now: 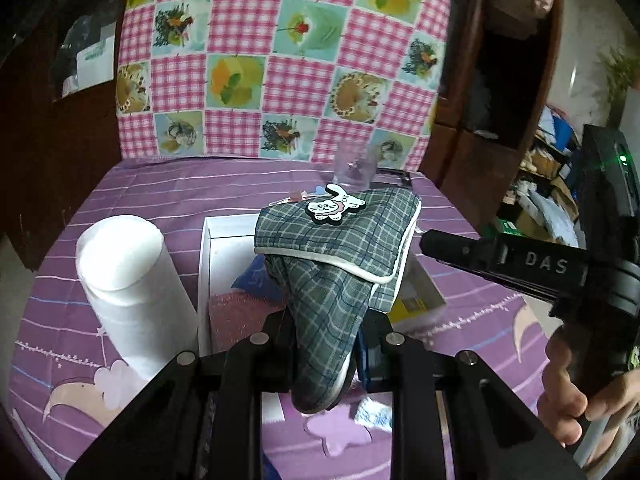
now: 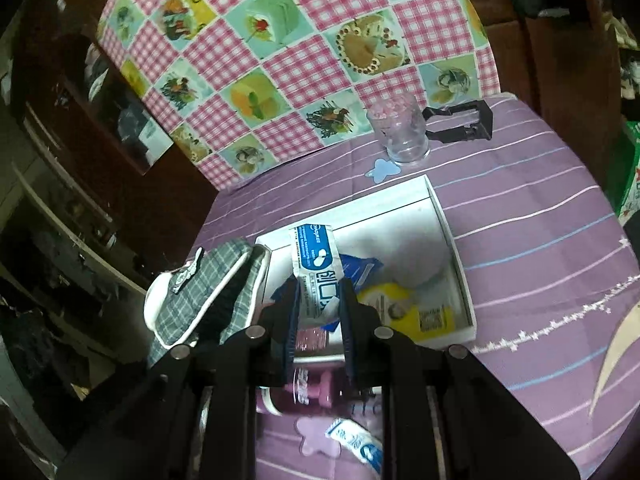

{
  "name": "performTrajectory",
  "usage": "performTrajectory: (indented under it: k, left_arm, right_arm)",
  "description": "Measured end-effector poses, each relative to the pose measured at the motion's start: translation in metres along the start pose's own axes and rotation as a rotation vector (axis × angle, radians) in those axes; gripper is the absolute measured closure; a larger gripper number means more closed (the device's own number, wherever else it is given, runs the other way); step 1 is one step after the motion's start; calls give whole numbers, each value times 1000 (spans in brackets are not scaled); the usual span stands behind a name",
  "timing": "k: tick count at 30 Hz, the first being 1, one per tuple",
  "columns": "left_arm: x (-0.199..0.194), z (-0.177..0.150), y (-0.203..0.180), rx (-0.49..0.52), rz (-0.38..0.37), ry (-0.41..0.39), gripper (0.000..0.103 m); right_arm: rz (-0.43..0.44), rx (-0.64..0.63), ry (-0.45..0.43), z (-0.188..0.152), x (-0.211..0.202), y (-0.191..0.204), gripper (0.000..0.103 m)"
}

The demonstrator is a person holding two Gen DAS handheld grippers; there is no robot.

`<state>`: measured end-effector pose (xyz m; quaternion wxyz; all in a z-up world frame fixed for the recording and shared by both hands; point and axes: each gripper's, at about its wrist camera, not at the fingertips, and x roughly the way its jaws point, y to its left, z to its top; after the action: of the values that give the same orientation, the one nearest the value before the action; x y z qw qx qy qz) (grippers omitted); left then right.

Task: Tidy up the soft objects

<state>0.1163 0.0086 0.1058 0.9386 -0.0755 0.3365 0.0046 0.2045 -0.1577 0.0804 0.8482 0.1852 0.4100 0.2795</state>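
Left gripper [image 1: 326, 344]: jaws close together, clamped on the heel end of a green plaid slipper [image 1: 340, 248] with a cat badge on top. The slipper hangs out over the white box [image 1: 208, 248], toe pointing away, clear of the table.

Right gripper [image 2: 320, 304]: jaws narrowly apart, clamped on the lower end of a blue-and-white packet [image 2: 316, 264], which stands upright over the same white box.

Box contents, as visible: a yellow packet [image 2: 416, 308], a blue wrapper [image 2: 360, 268] and a pale soft lump [image 2: 416, 256].

Surroundings: a white paper roll [image 1: 128, 280] stands just left of the box; a clear glass [image 2: 400, 132] stands beyond it; a second blue-and-white packet [image 2: 360, 444] lies on the purple cloth [image 2: 540, 240] nearer the camera.

Risks, judged:
- The slipper is held by one end only; its weight could make it droop or slide from the pads.
- Both grippers work over one box, so they may collide.
- A swing left could topple the paper roll.
- The thin packet could fold or slip if pinched loosely.
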Motion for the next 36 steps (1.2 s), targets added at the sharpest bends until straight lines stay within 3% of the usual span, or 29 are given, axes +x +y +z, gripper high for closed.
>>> performTrajectory:
  k: [4,6,11,24,27,29,31,36]
  left_arm:
    - [24,-8,8,29,60,3,82]
    - [43,-11,16,19,101,53,82]
    - [61,-18,31,10,211,60,82]
    - [83,-32,46,-32,274,105,79]
    - [79,-30,48,-54,232,95,65]
    - [72,-29,47,-61,202,60,42]
    - [62,-27,41,-41,212,6,32]
    - [52,-23,26,26,260,-35,29]
  right_arm:
    - [-20,-18,37,-5,26,-15,82]
    - [-64,-11,33,-7,38,-23,82]
    - [-60,-3,31,-13,57,-35,82]
    - [-46,28,30,-25,72,-45,79]
    - [-27,50,5,-24,67,-44,77]
    - [-26,45,9,-23,65,-41,66]
    - [-39,27,4,-23,62,-37,49]
    - [-92,-22,-41,-19,50,-29,47]
